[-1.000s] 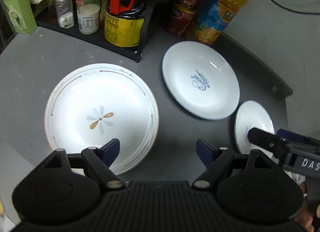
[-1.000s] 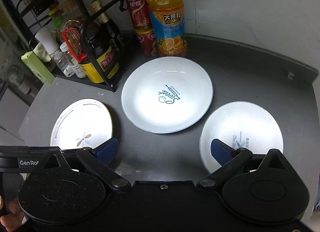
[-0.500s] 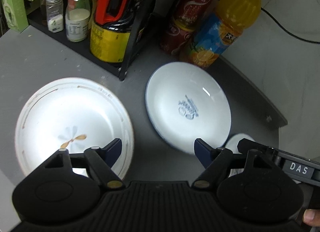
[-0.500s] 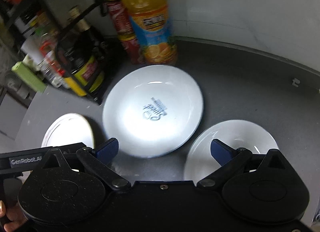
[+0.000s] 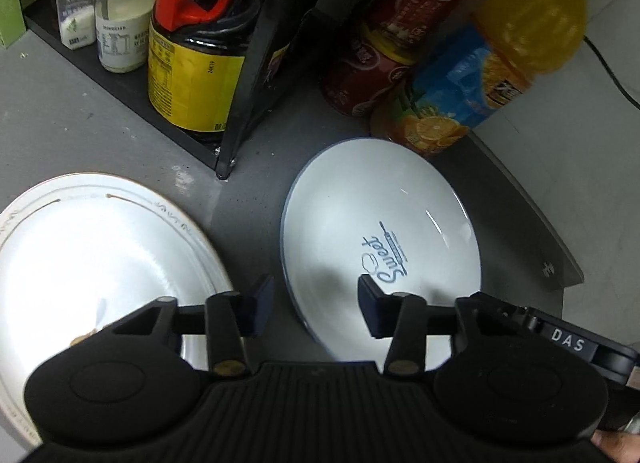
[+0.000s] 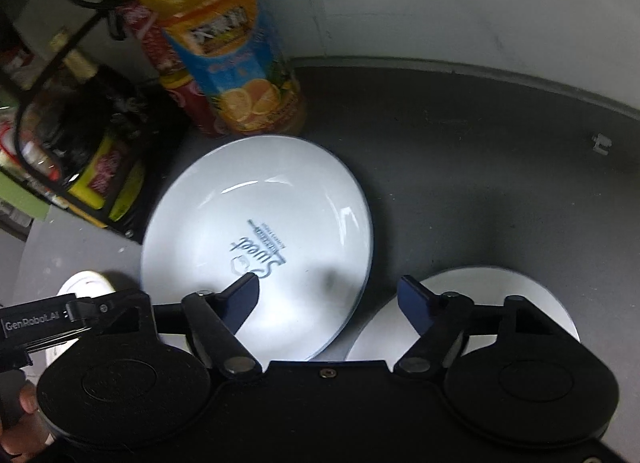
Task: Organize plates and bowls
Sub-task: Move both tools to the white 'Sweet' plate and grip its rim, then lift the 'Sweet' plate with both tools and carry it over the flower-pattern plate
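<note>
A white bowl with a blue rim and the word "Sweet" (image 5: 380, 247) (image 6: 260, 231) lies in the middle of the grey counter. Left of it lies a white plate with a gold line (image 5: 100, 255), a sliver of which shows as the plate (image 6: 86, 281) in the right wrist view. A small white plate (image 6: 480, 303) lies right of the bowl. My left gripper (image 5: 316, 305) is open, straddling the bowl's left near rim. Open too, my right gripper (image 6: 328, 297) straddles the bowl's right near rim, one finger over the bowl and one over the small plate.
A black rack (image 5: 248, 75) with a dark sauce bottle (image 5: 196, 63) and small jars (image 5: 120, 19) stands at the back left. Red cans (image 5: 380, 51) and an orange juice bottle (image 5: 480, 75) (image 6: 228, 47) stand just behind the bowl. The counter edge (image 5: 552, 247) and a wall lie to the right.
Both grippers have moved forward and lower toward the "Sweet" bowl, which now looks larger. The left gripper shifted right off the gold-line plate; the right shifted left off the small plate.
</note>
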`<state>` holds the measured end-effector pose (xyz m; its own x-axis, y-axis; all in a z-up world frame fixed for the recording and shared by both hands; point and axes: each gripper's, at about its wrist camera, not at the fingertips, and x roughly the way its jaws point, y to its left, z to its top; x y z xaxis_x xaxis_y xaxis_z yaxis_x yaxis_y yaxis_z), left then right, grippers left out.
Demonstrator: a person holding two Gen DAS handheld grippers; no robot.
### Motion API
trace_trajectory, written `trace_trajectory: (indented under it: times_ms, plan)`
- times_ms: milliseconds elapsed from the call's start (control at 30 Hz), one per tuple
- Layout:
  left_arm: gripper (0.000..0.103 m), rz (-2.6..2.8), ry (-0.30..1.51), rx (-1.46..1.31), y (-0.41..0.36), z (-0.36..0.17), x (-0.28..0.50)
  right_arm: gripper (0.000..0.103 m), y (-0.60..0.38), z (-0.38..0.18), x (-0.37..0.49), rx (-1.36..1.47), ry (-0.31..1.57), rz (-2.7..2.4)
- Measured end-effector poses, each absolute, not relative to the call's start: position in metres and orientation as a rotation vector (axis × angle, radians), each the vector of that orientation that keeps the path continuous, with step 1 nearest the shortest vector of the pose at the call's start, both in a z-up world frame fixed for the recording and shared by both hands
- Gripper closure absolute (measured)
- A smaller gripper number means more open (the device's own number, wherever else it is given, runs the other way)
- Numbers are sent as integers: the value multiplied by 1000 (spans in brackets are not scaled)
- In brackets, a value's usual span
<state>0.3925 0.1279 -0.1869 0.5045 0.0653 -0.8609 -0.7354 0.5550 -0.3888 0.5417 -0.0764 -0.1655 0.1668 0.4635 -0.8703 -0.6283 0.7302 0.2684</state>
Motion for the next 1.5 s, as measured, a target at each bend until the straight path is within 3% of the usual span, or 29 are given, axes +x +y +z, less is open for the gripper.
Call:
trace_trajectory:
  times_ms: [67,300,467,833,933,1167,1500]
  plan:
    - [61,575,922,-859,133,-192,397,38,-74,-173,548,-151,1179,765]
    - [69,583,946,-879,148,-213,410,46,-67,-192,562,-142,1207,738]
    - [77,589,964,-900,158,-225,417,61,-66,-205,570,-118,1239,727]
    - [83,580,1003,-906,166,-237,429,67,-64,-215,578,-62,1268,719]
    - [87,567,1012,-924,166,-239,432,76,-69,-216,578,-49,1271,728]
    - [89,532,1028,-935,169,-235,431,88,-85,-212,586,-2,1280,759]
    - [89,487,994,-894,171,-209,430,92,-104,-186,579,123,1239,755]
